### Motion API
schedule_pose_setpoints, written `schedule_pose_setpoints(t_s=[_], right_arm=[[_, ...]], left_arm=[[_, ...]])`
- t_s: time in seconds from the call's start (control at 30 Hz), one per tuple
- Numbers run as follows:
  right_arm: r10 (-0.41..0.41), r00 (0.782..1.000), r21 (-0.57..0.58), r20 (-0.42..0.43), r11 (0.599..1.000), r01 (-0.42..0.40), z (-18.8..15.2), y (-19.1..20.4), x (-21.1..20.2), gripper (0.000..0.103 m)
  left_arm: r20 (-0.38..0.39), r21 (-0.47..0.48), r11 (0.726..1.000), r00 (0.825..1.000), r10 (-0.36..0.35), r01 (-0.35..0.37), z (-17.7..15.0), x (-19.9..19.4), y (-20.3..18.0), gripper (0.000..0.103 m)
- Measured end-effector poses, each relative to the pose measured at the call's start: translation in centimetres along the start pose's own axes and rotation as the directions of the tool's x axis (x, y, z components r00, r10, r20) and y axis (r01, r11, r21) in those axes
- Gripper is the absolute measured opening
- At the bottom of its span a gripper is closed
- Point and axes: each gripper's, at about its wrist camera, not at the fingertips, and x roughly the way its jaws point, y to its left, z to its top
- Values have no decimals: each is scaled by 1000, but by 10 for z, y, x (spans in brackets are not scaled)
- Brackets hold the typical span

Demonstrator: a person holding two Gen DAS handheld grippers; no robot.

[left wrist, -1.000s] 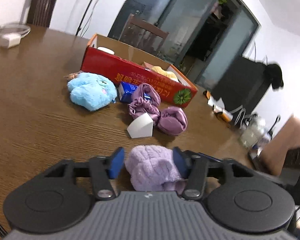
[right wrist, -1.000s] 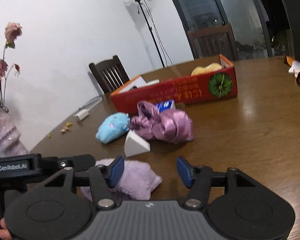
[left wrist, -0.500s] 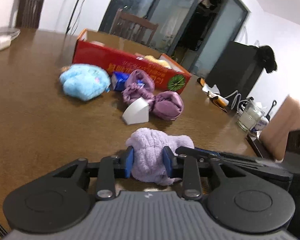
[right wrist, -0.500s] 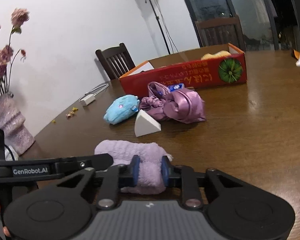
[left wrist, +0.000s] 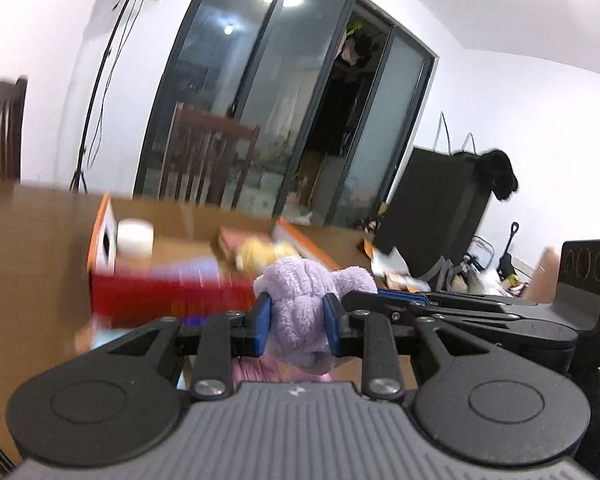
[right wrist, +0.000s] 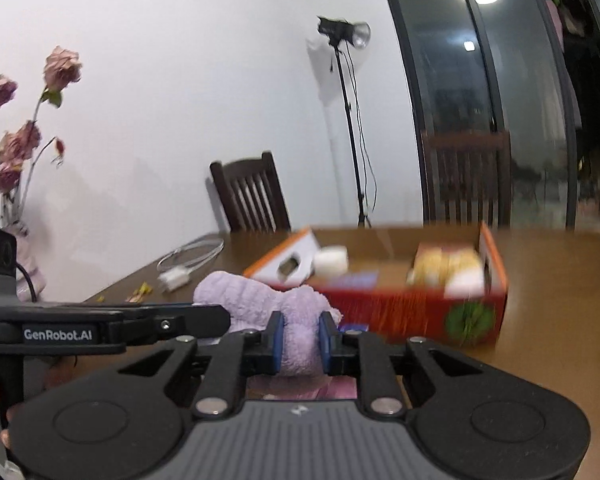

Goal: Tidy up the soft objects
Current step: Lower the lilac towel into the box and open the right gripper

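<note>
A fluffy lilac cloth (left wrist: pixel 300 304) is held up in the air by both grippers. My left gripper (left wrist: pixel 296 326) is shut on one end of it. My right gripper (right wrist: pixel 300 342) is shut on the other end of the cloth (right wrist: pixel 256 300). The open red cardboard box (left wrist: pixel 172 292) lies just beyond, blurred; it also shows in the right wrist view (right wrist: pixel 411 308). Inside are a white roll (right wrist: pixel 331 262) and a yellow soft item (right wrist: pixel 445 266). A bit of the pink satin bundle (right wrist: pixel 303 390) shows below the fingers.
The wooden table (right wrist: pixel 559 320) spreads around the box. A white charger with cable (right wrist: pixel 180 274) lies at the far left. Dark chairs (right wrist: pixel 252 196) stand behind the table. A vase of dried roses (right wrist: pixel 16 152) stands left. A light stand (right wrist: pixel 347 120) is at the wall.
Both grippers have lifted the lilac cloth off the table and carried it toward the red box. The views have tilted up; the loose toys have dropped out of sight.
</note>
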Motion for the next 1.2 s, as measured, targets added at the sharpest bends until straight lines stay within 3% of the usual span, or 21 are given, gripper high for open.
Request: schedule_pose_setpoints(t_s=[0.1, 0.27, 0.43, 0.57, 0.63, 0.7, 0.8, 0.9, 1.03, 1.2], right_arm=[[-16, 1000, -33, 5, 999, 17, 33, -20, 34, 18], [-36, 995, 51, -93, 998, 40, 70, -70, 101, 18], [-82, 977, 15, -197, 996, 87, 75, -99, 156, 18], [-107, 944, 27, -313, 992, 122, 62, -119, 183, 19], [-121, 927, -1, -355, 992, 129, 54, -118, 188, 20], [-144, 912, -46, -384, 990, 136, 46, -115, 191, 23], [-161, 909, -54, -385, 987, 152, 47, -113, 192, 26], [-156, 917, -42, -366, 988, 152, 54, -115, 183, 33], [-144, 942, -55, -305, 990, 133, 70, -106, 152, 36], [-161, 963, -116, -215, 984, 138, 88, -82, 101, 43]], left_arm=[[-30, -15, 1000, 1000, 9, -10, 33, 42, 14, 28], [-116, -52, 998, 993, 34, -41, 68, 119, 37, 28], [-219, -100, 993, 975, 45, -69, 59, 176, 58, 28], [-311, -83, 994, 949, 43, -72, 37, 202, 65, 30], [-336, -86, 994, 941, 32, -65, 31, 205, 69, 32], [-332, -78, 995, 943, 32, -61, 31, 203, 69, 47], [-304, -61, 995, 951, 54, -76, 41, 197, 70, 56], [-284, -34, 993, 953, 101, -115, 50, 181, 69, 56], [-223, -7, 978, 954, 202, -209, 63, 146, 66, 56], [-160, 33, 967, 954, 253, -251, 70, 89, 59, 63]])
